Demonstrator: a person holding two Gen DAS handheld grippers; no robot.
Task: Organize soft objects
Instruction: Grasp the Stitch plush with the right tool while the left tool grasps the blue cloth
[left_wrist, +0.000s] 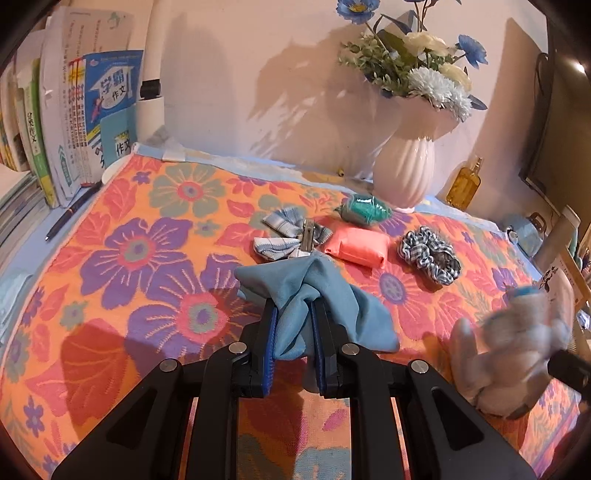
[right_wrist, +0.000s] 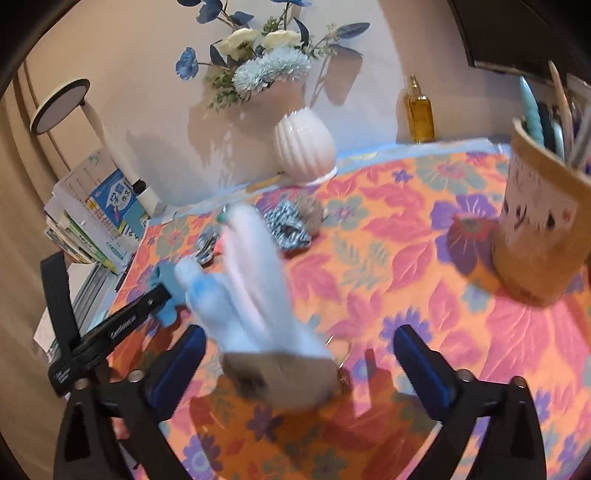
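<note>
Clamped between the blue-padded fingers of the left gripper (left_wrist: 293, 332) in the left wrist view was a blue cloth (left_wrist: 314, 295), held over the floral table (left_wrist: 110, 258), while a plaid bow clip (left_wrist: 291, 236), a coral pouch (left_wrist: 358, 245), a teal bundle (left_wrist: 364, 210) and a checked scrunchie (left_wrist: 430, 254) were seen beyond it before a white vase (left_wrist: 404, 162). From the right wrist view, the right gripper (right_wrist: 299, 354) was seen spread wide with nothing gripped, a blurred pale plush toy (right_wrist: 258, 295) lying between its fingers on the table, near a pen holder (right_wrist: 535, 229).
</note>
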